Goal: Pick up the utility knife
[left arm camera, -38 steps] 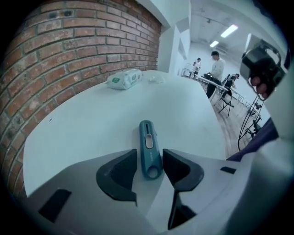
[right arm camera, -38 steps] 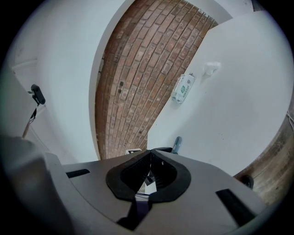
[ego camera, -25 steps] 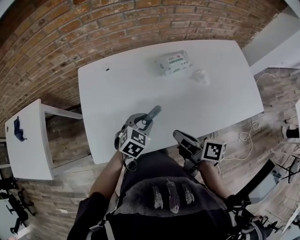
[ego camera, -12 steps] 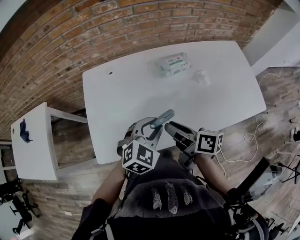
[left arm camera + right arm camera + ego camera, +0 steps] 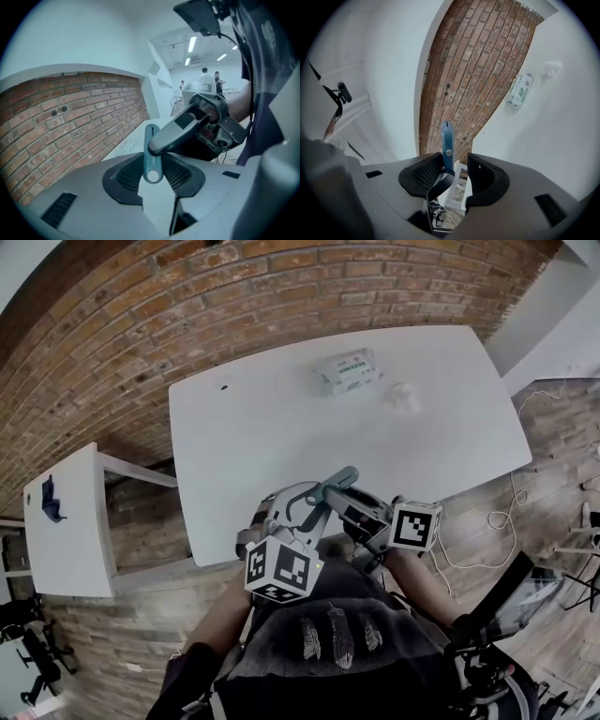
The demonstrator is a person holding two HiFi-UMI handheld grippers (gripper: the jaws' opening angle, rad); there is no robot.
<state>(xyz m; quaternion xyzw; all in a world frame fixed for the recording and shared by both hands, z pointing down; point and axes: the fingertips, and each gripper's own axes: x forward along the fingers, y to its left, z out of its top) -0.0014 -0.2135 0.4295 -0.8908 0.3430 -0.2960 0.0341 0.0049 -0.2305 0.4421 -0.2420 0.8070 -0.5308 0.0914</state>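
Currently the utility knife (image 5: 339,480) is off the bench (image 5: 244,437), held in the air above its near edge. My left tongs (image 5: 309,502) are clamped on the butt end. In the left gripper view the blue-grey handle (image 5: 151,147) sits between both pads with its ring hole towards the camera. So the pickup itself looks done; nothing of the knife touches the bench.

My right tongs (image 5: 347,502) come in from the right. Their jaws have just been opening and now stand wide apart. In the right gripper view the far end of the knife (image 5: 446,138) stands between them, close to the left pad and clear of the right one. I judge no grip there. What is left, if anything, is probably a second hold or a handover.

Unclear points:
- Blade out or retracted: cannot tell in any view.
- In the head view the two tongs overlap around the knife, so contact is hard to read there.
- In the left gripper view one right jaw crosses in front of the handle and hides part of it.

Far right on the bench lie a wipes pack (image 5: 347,369) and a crumpled tissue (image 5: 403,395), well apart from the knife.
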